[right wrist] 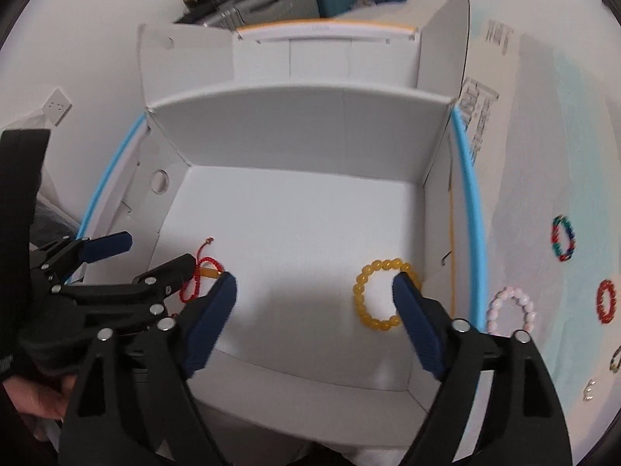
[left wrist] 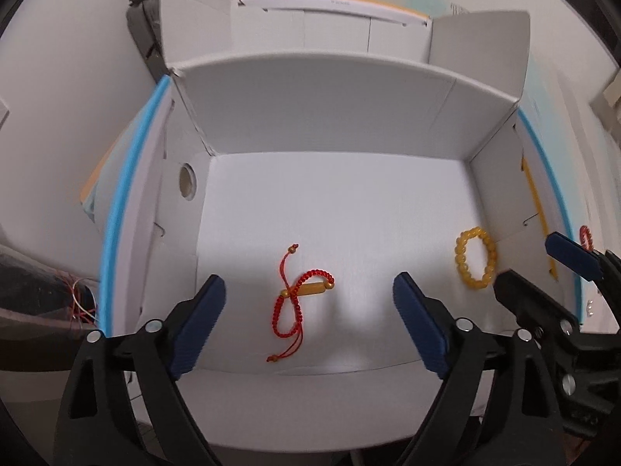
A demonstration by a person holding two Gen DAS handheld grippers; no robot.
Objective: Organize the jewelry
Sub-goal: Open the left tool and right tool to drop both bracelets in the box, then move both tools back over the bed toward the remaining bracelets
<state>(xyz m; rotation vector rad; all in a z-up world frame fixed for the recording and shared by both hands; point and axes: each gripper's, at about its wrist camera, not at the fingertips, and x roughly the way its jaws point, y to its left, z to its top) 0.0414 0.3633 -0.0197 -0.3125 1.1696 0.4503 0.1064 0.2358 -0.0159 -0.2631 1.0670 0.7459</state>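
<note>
An open white cardboard box fills both views. On its floor lie a red cord bracelet with a gold tube bead and a yellow beaded bracelet. My left gripper is open and empty, held just above the red bracelet. My right gripper is open and empty over the box floor, its right finger beside the yellow bracelet. The red bracelet is partly hidden behind the left gripper in the right wrist view.
Outside the box on the right, on a pale cloth, lie a pink beaded bracelet, a red bracelet, a red-green-blue bracelet and small pieces. The box flaps stand up at the back.
</note>
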